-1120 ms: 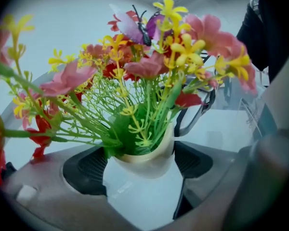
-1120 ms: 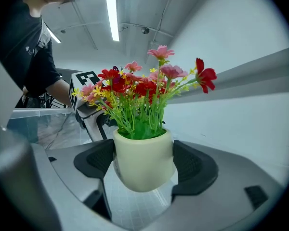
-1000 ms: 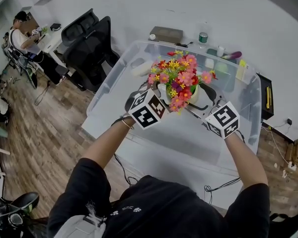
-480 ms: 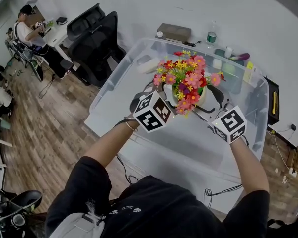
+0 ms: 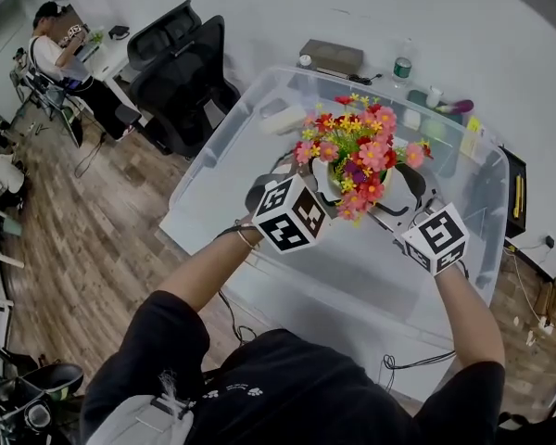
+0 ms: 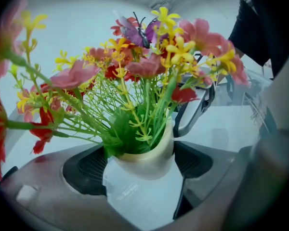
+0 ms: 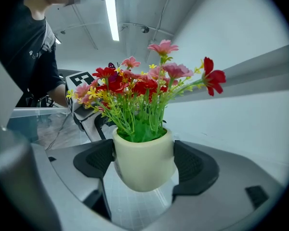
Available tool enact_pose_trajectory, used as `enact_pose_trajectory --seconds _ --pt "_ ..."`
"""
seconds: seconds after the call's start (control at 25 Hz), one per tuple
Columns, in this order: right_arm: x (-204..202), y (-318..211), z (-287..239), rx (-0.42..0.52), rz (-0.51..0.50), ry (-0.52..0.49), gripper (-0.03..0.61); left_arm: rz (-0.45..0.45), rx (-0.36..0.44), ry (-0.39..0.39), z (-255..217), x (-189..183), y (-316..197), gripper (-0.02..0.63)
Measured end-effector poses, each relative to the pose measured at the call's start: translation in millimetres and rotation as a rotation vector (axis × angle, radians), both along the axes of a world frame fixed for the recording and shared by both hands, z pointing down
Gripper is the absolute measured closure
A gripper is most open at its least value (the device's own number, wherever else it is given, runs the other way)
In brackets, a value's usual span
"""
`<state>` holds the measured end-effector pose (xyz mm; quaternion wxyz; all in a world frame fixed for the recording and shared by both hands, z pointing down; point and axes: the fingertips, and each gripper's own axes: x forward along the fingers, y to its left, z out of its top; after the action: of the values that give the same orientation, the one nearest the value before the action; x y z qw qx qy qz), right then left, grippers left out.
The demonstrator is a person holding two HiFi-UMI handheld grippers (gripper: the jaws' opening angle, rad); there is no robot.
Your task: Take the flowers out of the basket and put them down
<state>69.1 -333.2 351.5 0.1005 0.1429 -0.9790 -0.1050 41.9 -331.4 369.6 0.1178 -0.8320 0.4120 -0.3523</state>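
- Left gripper (image 6: 139, 163): jaws part-way closed, pads pressed to either side of a cream pot (image 6: 151, 152). The pot fills the gap between them.
- Right gripper (image 7: 144, 165): it grips the same pot from the opposite side, its jaws about as wide. In this view the pot's rounded base hangs free above a grid-patterned surface.
- The flowers (image 5: 357, 146), red, pink and yellow, stand upright in the pot at centre right of the head view, over the open top of the basket (image 5: 224, 128), a clear plastic tub.
- Over the last second both marker cubes have grown slightly larger in the head view. The bouquet has drifted from centre towards the right of the frame. The office chairs (image 5: 181, 72) at upper left have shifted too, so part of that drift is the camera's own.
- Judged from this, the lift is under way, with the pot carried level in a two-sided grip. How far it has cleared the tub's rim cannot be told. Setting it down is not yet done.
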Motion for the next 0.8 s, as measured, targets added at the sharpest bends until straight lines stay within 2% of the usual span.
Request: enact_pose_trajectory --seconds 0.8 --pt "-3.3 1.6 -2.6 0.002 0.005 0.0 0.179 -0.021 0.002 -0.008 -2.7 -1.9 1.6 0.172"
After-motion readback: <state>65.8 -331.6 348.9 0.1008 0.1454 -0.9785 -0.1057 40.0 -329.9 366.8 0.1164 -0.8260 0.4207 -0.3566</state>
